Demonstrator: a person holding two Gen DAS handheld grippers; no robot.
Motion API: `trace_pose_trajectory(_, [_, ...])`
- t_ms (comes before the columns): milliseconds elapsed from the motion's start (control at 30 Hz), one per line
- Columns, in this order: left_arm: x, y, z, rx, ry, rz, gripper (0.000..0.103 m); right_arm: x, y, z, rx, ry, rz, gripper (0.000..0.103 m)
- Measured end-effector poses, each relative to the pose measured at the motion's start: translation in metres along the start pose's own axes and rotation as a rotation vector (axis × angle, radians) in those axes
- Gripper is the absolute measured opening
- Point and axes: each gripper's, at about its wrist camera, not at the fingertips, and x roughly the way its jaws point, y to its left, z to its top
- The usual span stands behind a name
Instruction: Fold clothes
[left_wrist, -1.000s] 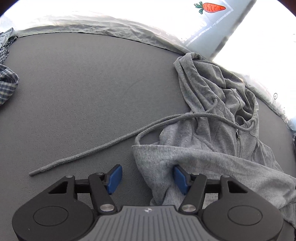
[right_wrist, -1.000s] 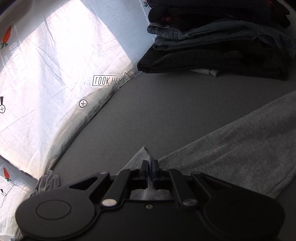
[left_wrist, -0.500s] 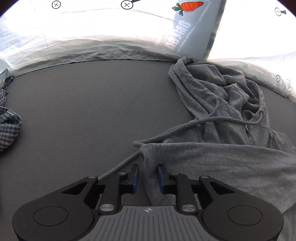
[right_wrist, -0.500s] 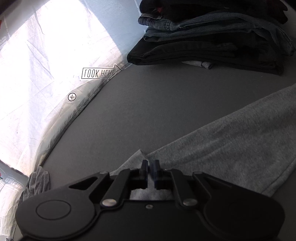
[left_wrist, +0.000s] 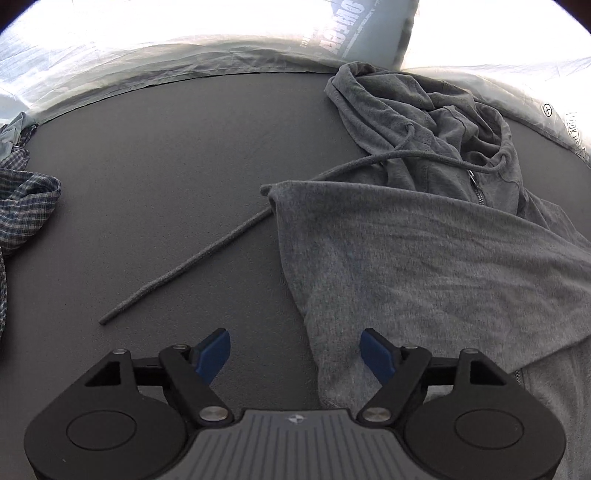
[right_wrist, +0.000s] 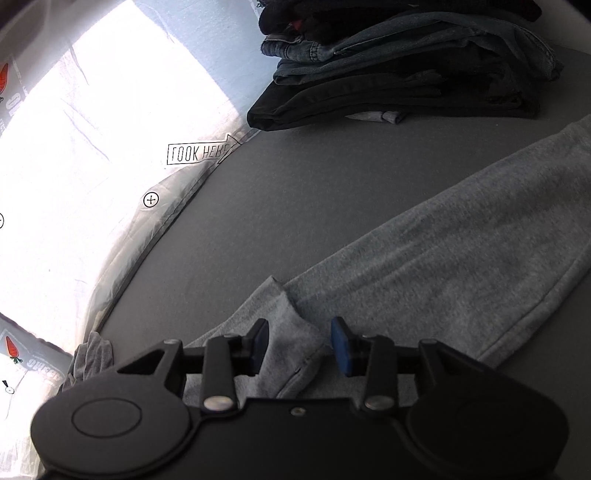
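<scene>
Now, in the left wrist view, the left claw (left_wrist: 295, 354) has just been opening: half a second ago its blue pads were near together on the folded edge of the grey hoodie (left_wrist: 424, 258), and now they stand spread wide and touch nothing. The fold lies free on the dark grey tabletop (left_wrist: 166, 166), with its lower edge still between the pads. I judge that this fold is finished and released. From the hoodie, the drawstring (left_wrist: 184, 273) runs out to the left over the tabletop, and it will probably need tucking in. A checked shirt (left_wrist: 26, 210) lies far left of the hoodie.

In the right wrist view, the right claw (right_wrist: 299, 343) has also been opening. It was pinched on the sleeve cuff (right_wrist: 291, 332) one second ago; now the pads are partly apart, and the cuff rests between them without being pressed. The hoodie's sleeve (right_wrist: 461, 258) stretches away to the right. Beyond the hoodie stands a stack of folded clothes (right_wrist: 406, 66).
</scene>
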Motion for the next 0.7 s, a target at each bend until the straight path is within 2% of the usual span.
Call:
trace_pose_trajectory(133, [0.001, 0.001, -0.004, 0.013, 0.0, 0.028, 0.091, 0.002, 0.001, -0.004, 0.029, 0.022, 0.049, 0.019])
trace_pose_trajectory(233, [0.003, 0.0, -0.003, 0.024, 0.001, 0.061, 0.1, 0.0, 0.0, -0.006, 0.075, 0.023, 0.096, 0.016])
trace_pose_trajectory(300, [0.004, 0.0, -0.004, 0.027, -0.002, 0.075, 0.103, -0.002, -0.002, -0.008, 0.143, 0.018, 0.161, 0.016])
trace_pose_trajectory(533, [0.01, 0.016, -0.004, -0.057, 0.023, 0.018, 0.103, -0.001, -0.016, -0.041, 0.565, 0.035, 0.512, 0.015])
trace_pose_trajectory(700, [0.01, 0.015, -0.005, -0.032, 0.009, 0.017, 0.103, 0.003, -0.005, -0.072, 0.726, 0.073, 0.611, 0.015])
